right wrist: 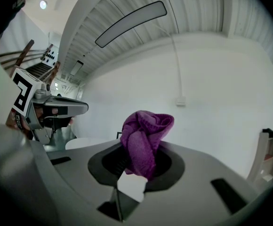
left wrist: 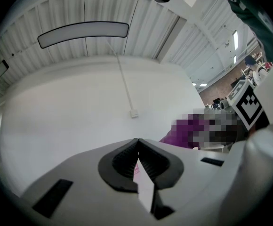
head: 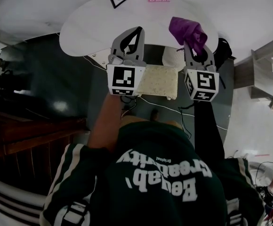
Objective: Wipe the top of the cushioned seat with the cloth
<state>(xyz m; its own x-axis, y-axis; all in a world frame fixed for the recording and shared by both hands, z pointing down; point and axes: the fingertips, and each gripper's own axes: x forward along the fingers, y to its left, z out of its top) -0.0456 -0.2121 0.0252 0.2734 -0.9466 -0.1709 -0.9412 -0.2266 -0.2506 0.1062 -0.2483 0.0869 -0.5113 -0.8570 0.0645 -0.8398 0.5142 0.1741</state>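
Nearest, filling the bottom of the head view, is the person's dark green shirt point(head: 160, 173), with both forearms reaching up the frame from it. Next come the two marker cubes side by side at mid-frame, and above each cube its tongs.

The left tongs point(head: 136, 31), left of centre, are pressed together with nothing between them; their own view shows the ribbed pads meeting on bare air. The right tongs point(head: 196, 45), right of centre, are clamped on the purple cloth point(head: 188, 29), which bunches up out of them in a loose wad toward the upper right.

Beyond and below the tongs, in the gap between the two cubes at the centre of the frame, sits the cushioned seat point(head: 158, 80), pale and speckled, on the dark floor. It looks close to square, so no long axis governs the stroke. Its left edge runs under the left cube in the picture; its right edge stops just beside the right cube.

Both gripper views show only wall and ceiling, so I judge the tongs are aimed away from the seat. The cloth lies up and to the right of the cushion in the frame, well apart from it. The right tongs would have to tip downward and travel toward lower left to reach it.

Farthest, across the top of the frame, is the white round counter point(head: 94, 27).
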